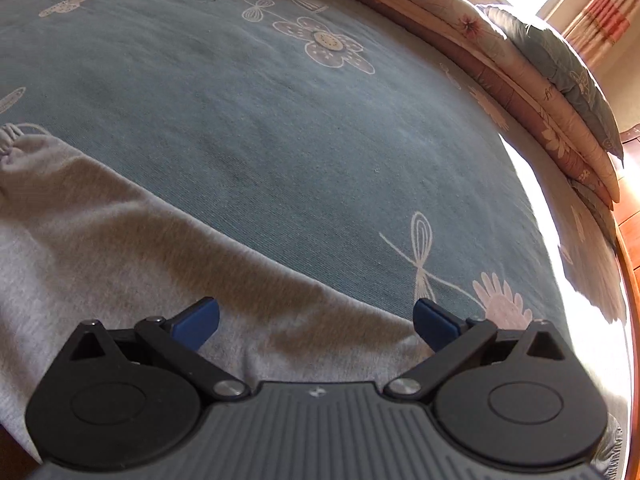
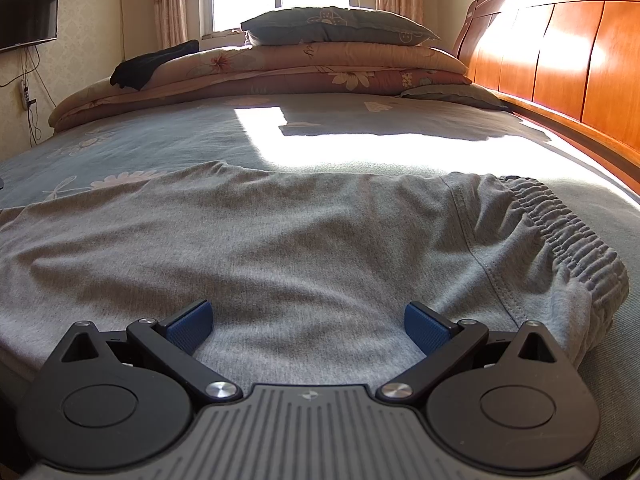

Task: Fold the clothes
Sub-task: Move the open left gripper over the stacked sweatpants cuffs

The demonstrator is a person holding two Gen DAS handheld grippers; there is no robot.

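Note:
Grey sweatpants (image 2: 280, 240) lie flat on the blue flowered bedsheet (image 2: 120, 140). Their gathered elastic waistband (image 2: 568, 240) is at the right in the right wrist view. In the left wrist view a grey pant leg (image 1: 100, 232) stretches to the left and ends in a cuff (image 1: 12, 140) at the far left. My left gripper (image 1: 316, 320) is open just above the leg's near edge, nothing between its blue pads. My right gripper (image 2: 308, 324) is open over the seat of the pants, near the waistband, and holds nothing.
A stack of folded floral quilts (image 2: 312, 68) with a blue pillow (image 2: 336, 26) on top sits at the far side of the bed, a black garment (image 2: 152, 64) beside it. A wooden headboard (image 2: 560, 68) runs along the right. Sunlight falls across the bedsheet (image 1: 280, 140).

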